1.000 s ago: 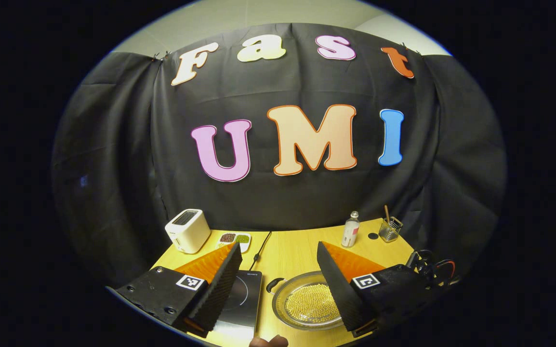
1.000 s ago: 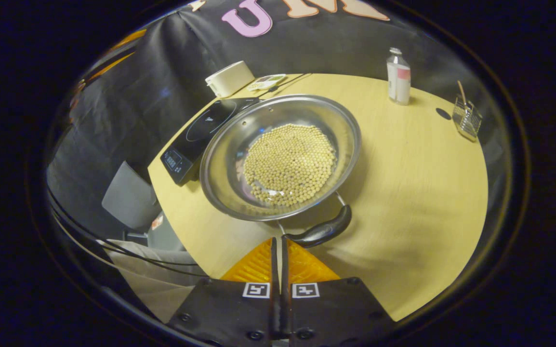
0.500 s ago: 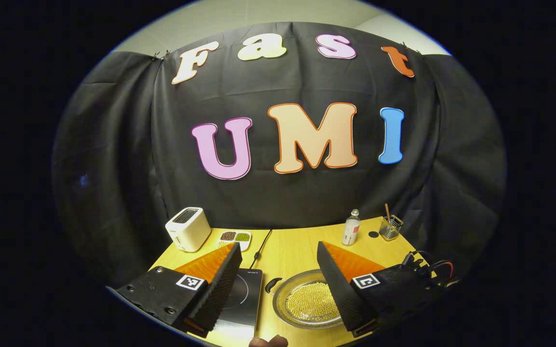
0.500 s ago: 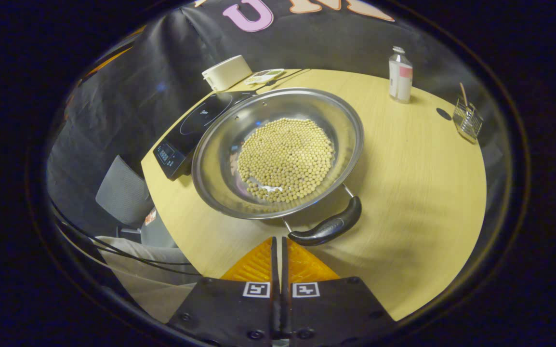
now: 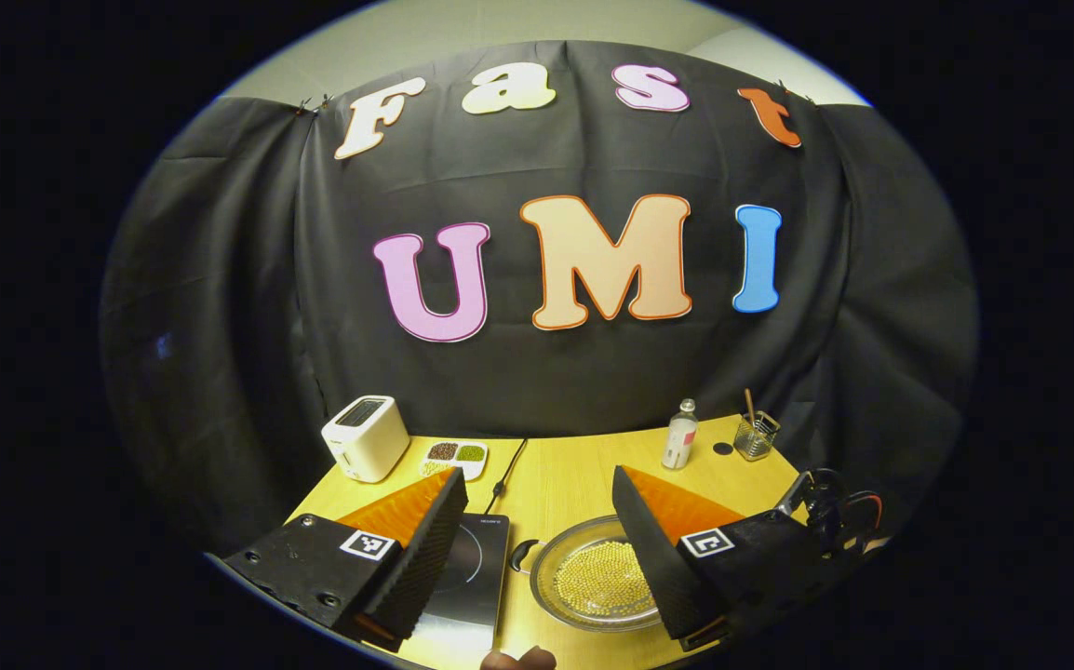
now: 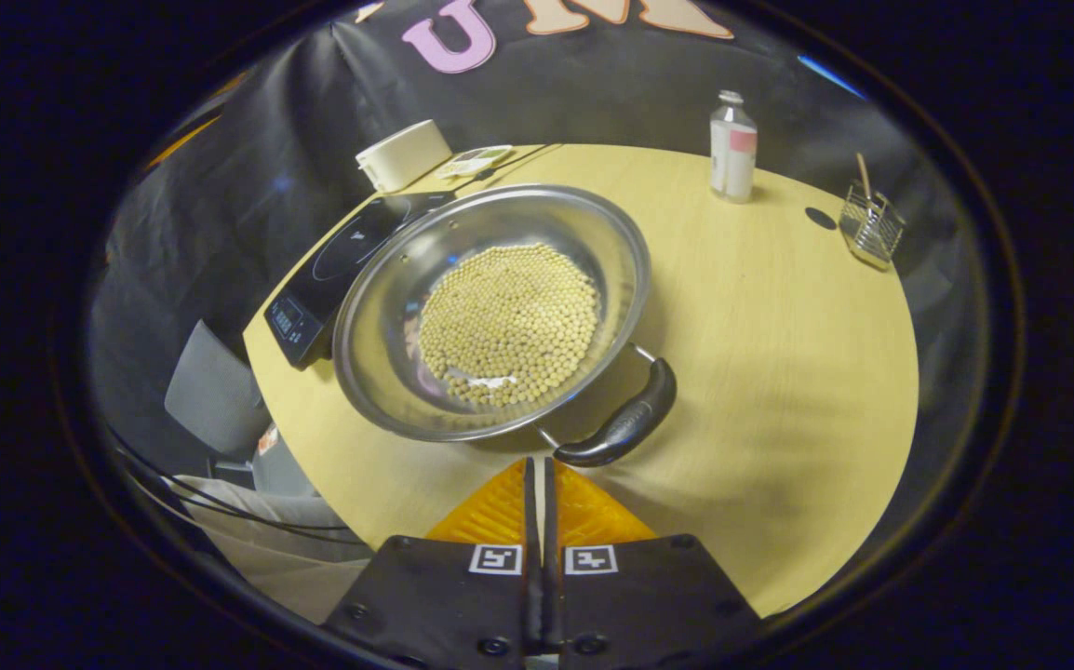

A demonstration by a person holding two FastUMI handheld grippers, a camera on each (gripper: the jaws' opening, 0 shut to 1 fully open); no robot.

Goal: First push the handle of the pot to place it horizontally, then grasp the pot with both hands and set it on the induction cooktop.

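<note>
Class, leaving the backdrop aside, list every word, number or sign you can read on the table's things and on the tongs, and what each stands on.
Nothing here reads clearly.
Bottle: its label is too small to read.
Induction cooktop: edge print and control panel are blurred.
Left tongs and right tongs: black-and-white square markers, patterns rather than words.
</note>
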